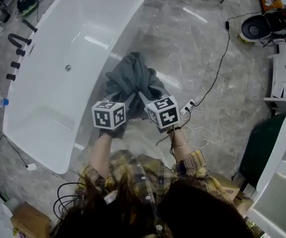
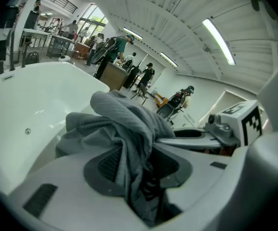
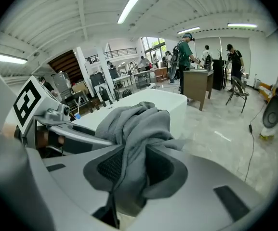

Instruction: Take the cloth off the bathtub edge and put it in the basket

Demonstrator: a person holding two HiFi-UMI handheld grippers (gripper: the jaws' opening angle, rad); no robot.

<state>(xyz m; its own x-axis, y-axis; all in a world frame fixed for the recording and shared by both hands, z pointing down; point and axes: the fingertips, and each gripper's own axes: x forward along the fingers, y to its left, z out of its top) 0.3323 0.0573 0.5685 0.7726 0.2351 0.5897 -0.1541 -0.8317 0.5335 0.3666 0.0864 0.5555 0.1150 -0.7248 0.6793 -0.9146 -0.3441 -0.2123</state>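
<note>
L tool [image 2: 139,163] and R tool [image 3: 135,166] are each clenching a fold of the cloth [image 1: 133,76], which is hanging bunched betw. them just beside the tub [image 1: 43,108], above the floor [image 1: 192,48]. Risk: both grips are biting gathered folds only, so fabric may be slipping out if the hands are pulling apart or swinging fast, dropping the cloth by the cable [image 1: 217,73]. Basket isn't showing clearly in any view, so trailing ends may be catching its rim w/o going in.
</note>
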